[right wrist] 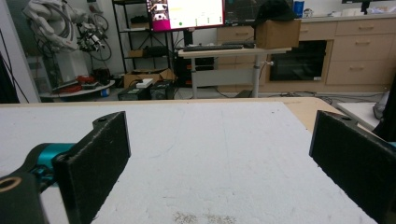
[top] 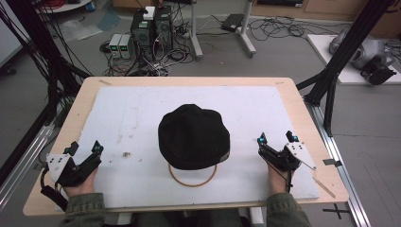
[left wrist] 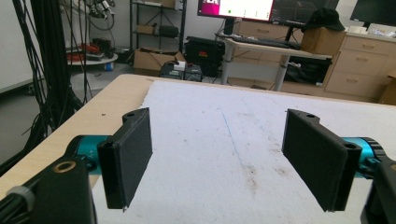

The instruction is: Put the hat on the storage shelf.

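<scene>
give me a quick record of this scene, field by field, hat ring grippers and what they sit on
surface: white mat on a wooden table
hat: black hat, middle of the mat, lying partly over the ring
ring: thin wooden ring, its near arc showing at the hat's near edge
left hand-held gripper: near left part of the mat, jaws open, holding nothing
right hand-held gripper: near right part of the mat, jaws open, holding nothing
contact: neither gripper touches the hat or the ring

Left gripper (top: 85, 148), right gripper (top: 277, 139): black bodies, flat black jaws, teal collars, grey three-cornered plates, black cables. Olive-green sleeves (top: 85, 208).
</scene>
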Tool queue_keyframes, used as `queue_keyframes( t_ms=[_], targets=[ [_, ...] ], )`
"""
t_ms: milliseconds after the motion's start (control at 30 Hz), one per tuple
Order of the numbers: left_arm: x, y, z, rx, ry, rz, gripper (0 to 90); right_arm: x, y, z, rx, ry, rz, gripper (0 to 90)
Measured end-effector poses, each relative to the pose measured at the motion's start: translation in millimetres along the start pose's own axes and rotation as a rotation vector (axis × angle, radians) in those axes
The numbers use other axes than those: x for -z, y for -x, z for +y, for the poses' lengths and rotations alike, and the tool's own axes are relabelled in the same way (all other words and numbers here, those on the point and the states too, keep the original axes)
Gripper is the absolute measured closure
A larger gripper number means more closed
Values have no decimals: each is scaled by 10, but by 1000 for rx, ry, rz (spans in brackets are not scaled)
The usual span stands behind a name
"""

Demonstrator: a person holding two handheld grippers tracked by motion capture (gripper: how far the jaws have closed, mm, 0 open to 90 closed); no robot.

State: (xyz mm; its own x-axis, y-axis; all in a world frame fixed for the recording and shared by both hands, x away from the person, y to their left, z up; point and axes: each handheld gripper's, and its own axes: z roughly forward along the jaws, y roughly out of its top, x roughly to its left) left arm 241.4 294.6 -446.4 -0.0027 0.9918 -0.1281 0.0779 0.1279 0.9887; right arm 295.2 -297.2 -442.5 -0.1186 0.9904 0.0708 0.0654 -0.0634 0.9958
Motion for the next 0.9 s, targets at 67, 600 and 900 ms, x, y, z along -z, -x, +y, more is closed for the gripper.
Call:
queue_keyframes(
  t_ms=[67, 600, 900],
  targets=[
    [0, 1, 1, 0, 2, -1, 247, -2, 7, 2, 9, 6, -1, 44],
    [-12, 12, -1, -3, -4, -12, 247, -27, -5, 2, 30, -4, 13, 44],
    [-11, 14, 1, -2, 2, -13, 247, -30, -7, 1, 28, -6, 19, 44]
  ],
)
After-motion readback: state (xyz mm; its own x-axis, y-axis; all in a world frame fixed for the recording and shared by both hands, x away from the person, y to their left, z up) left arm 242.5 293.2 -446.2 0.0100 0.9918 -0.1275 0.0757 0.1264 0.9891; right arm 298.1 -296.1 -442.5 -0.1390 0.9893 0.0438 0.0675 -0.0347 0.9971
